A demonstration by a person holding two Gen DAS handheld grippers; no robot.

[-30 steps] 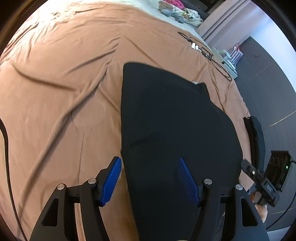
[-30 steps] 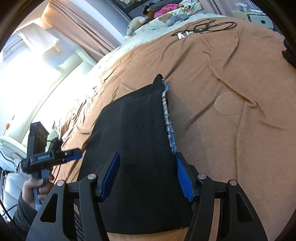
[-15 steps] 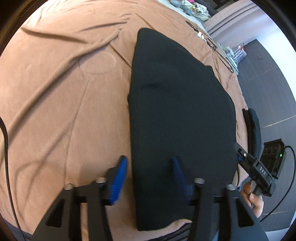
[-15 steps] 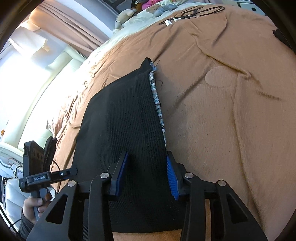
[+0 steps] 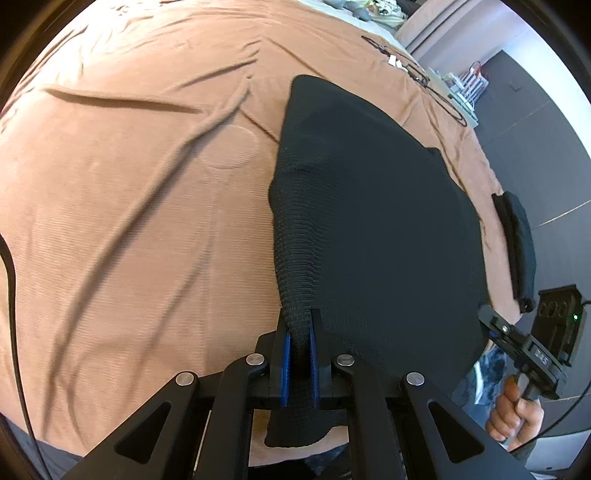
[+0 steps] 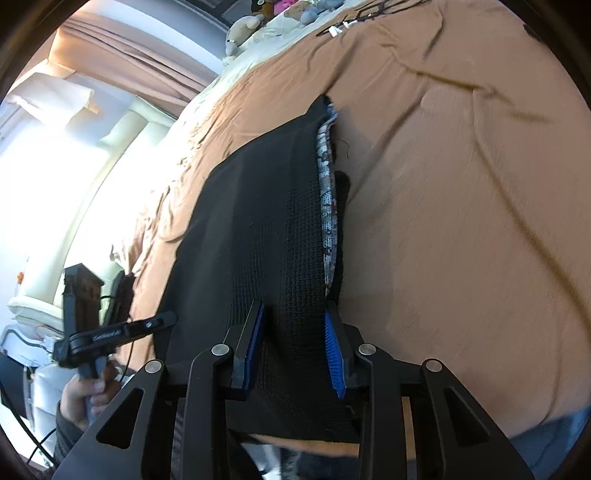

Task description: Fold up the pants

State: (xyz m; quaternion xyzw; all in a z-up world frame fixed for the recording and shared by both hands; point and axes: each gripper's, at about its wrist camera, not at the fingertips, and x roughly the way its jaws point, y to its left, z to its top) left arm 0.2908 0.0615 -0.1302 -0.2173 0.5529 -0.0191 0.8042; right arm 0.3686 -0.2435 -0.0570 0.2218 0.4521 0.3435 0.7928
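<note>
Black knit pants [image 5: 369, 221] lie folded lengthwise on a brown bedspread [image 5: 129, 184]. My left gripper [image 5: 299, 354] is shut on the near left edge of the pants, with bunched fabric between its blue pads. In the right wrist view the pants [image 6: 266, 229] show a grey patterned waistband [image 6: 327, 206] along their right edge. My right gripper [image 6: 293, 347] straddles that near right edge, its blue pads [image 6: 332, 354] pressing the fabric from both sides with a wide bunch between them. Each view shows the other gripper held in a hand: the right one [image 5: 532, 343] and the left one [image 6: 96, 332].
Another folded dark garment [image 5: 517, 240] lies at the bed's right edge. Black cables [image 5: 417, 74] and soft toys [image 6: 284, 11] sit at the far end of the bed. A window with curtains [image 6: 110, 62] is on the left. A black cord [image 5: 11, 295] hangs at the left.
Both grippers have closed from wide open onto the near edge of the pants. The left one now pinches the fabric tight, and the edge has lifted and bunched.
</note>
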